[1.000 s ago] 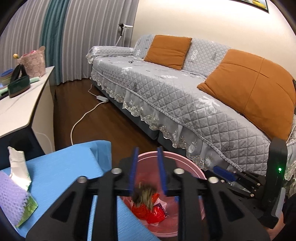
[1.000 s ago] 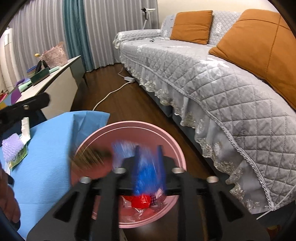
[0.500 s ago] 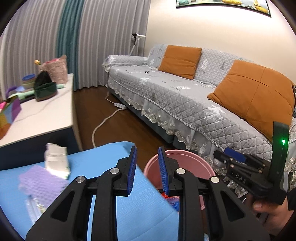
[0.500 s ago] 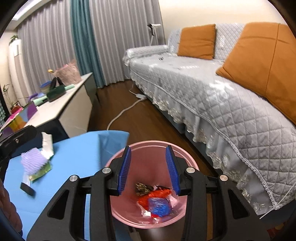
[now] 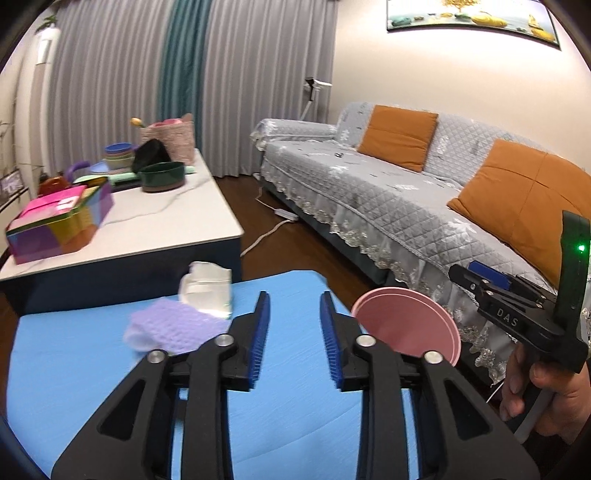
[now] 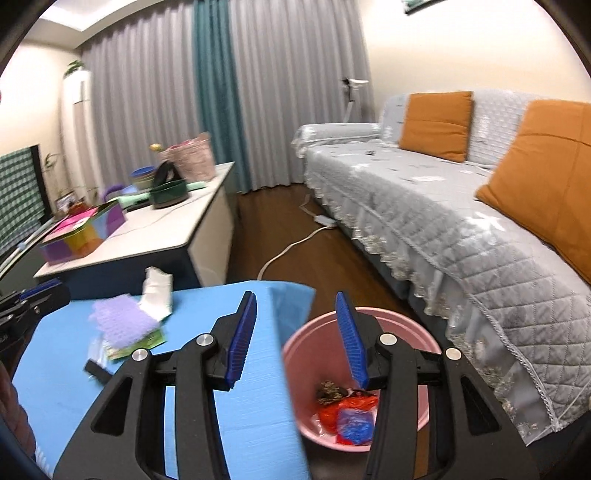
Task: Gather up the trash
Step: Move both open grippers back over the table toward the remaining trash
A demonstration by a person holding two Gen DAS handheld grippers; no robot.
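Left gripper (image 5: 293, 339): I am holding it empty over the blue table (image 5: 74, 369), jaws parted and just widening.
Right gripper (image 6: 297, 341): mine, empty too, jaws just spreading.
Trash: purple mesh (image 6: 123, 323) and white wrapper (image 6: 157, 293) lying on the table.
Pink bin (image 6: 417, 332): sitting beside the table, holding wrappers.

A living room under warm indoor light. Grey pleated curtains (image 5: 110, 92) with a teal panel (image 5: 181, 81) cover the far wall from ten to twelve o'clock. A sofa (image 5: 388, 195) under a quilted grey cover runs from one to four o'clock, carrying two orange cushions (image 5: 397, 136). A framed picture (image 5: 469, 18) hangs on the cream wall above it. A white-topped low cabinet (image 5: 166, 225) stands at ten o'clock. The floor (image 6: 295, 251) is dark wood, crossed by a white cable (image 6: 291, 247). A white standing air conditioner (image 6: 79, 122) occupies the ten o'clock corner.
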